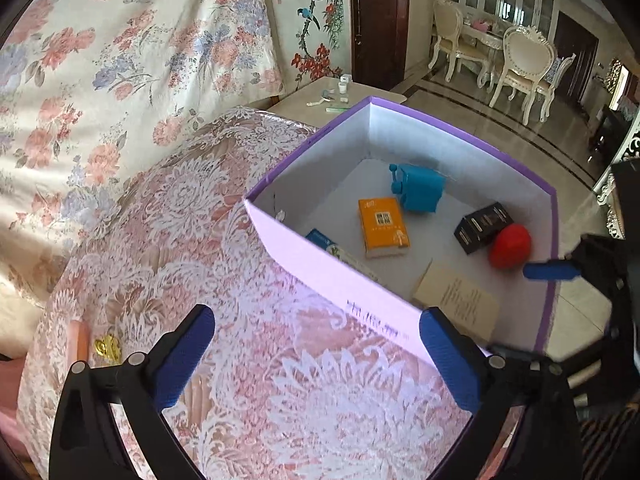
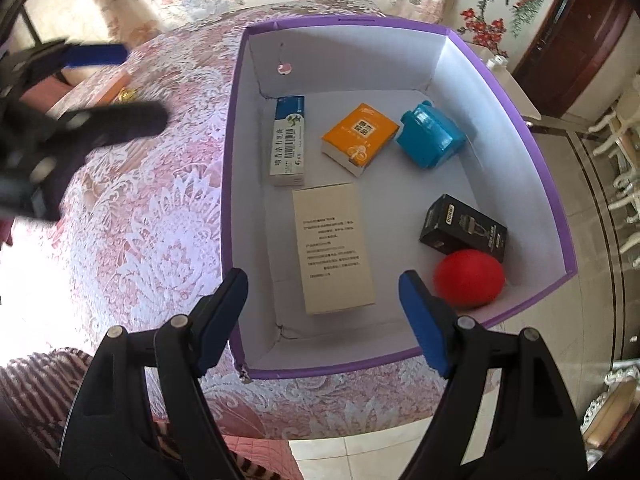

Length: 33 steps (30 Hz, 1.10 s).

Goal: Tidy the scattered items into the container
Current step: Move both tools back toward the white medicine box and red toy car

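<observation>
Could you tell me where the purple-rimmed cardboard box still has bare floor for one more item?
Inside the purple-rimmed cardboard box, the widest bare patch lies between the beige printed carton, the orange booklet and the black carton. A smaller strip runs along the near wall. The corner holding the red ball is crowded.

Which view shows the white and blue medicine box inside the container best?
The right wrist view: the medicine box lies fully visible, label readable. In the left wrist view the purple container's near wall hides most of it.

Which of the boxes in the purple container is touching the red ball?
The black box, at the container's right side, touches the red ball; the orange, beige and white-and-blue boxes lie apart from it.
</observation>
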Motion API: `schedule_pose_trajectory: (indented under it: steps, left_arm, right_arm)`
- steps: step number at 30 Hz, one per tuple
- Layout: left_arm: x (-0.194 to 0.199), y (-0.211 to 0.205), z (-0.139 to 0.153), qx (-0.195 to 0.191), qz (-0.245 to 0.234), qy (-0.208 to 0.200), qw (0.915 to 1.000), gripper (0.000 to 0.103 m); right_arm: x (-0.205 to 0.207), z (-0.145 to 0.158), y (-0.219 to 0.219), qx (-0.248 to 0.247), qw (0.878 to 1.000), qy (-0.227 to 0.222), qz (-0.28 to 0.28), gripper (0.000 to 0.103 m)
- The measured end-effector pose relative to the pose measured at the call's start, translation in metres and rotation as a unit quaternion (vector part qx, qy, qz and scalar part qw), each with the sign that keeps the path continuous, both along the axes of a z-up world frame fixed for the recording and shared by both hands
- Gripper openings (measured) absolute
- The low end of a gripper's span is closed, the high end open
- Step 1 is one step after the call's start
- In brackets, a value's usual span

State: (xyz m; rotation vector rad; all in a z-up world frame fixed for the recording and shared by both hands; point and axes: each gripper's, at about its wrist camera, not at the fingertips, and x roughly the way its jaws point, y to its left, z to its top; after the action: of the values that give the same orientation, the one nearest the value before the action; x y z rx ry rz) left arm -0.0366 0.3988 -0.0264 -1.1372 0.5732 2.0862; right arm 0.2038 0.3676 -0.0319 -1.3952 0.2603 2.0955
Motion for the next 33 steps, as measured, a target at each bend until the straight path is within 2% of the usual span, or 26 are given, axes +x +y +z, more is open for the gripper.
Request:
schedule_pose_trajectory:
  steps: [8,14,18,22,26,33]
  left_arm:
    - [0.010,-0.041,-0.007,0.006,0.007,-0.014,0.9999,0.103]
    - [0.011,-0.078,-0.016,0.007,0.026,-0.025,0.9993,0.103]
    - [0.010,-0.106,-0.024,0.002,0.043,-0.032,0.9986,0.103]
    - [0.005,-0.134,-0.032,0.000,0.069,-0.041,0.9968,0.103]
    - [-0.002,-0.165,-0.036,-0.004,0.099,-0.046,0.9941,0.103]
    - [-0.014,-0.226,-0.042,-0.008,0.171,-0.058,0.9835,0.103]
  right_arm:
    - [-0.009,0.009,-0.007,0.024,0.999,0.002,-0.039,0.080]
    - [-0.016,0.032,-0.007,0.056,0.996,0.028,-0.070,0.080]
    - [-0.024,0.042,-0.007,0.054,0.994,0.047,-0.088,0.080]
    - [-0.043,0.043,-0.020,0.054,0.994,0.054,-0.076,0.080]
    - [-0.072,0.038,-0.039,0.050,0.997,0.052,-0.042,0.080]
    - [-0.125,0.018,-0.075,0.030,0.999,0.039,0.018,0.080]
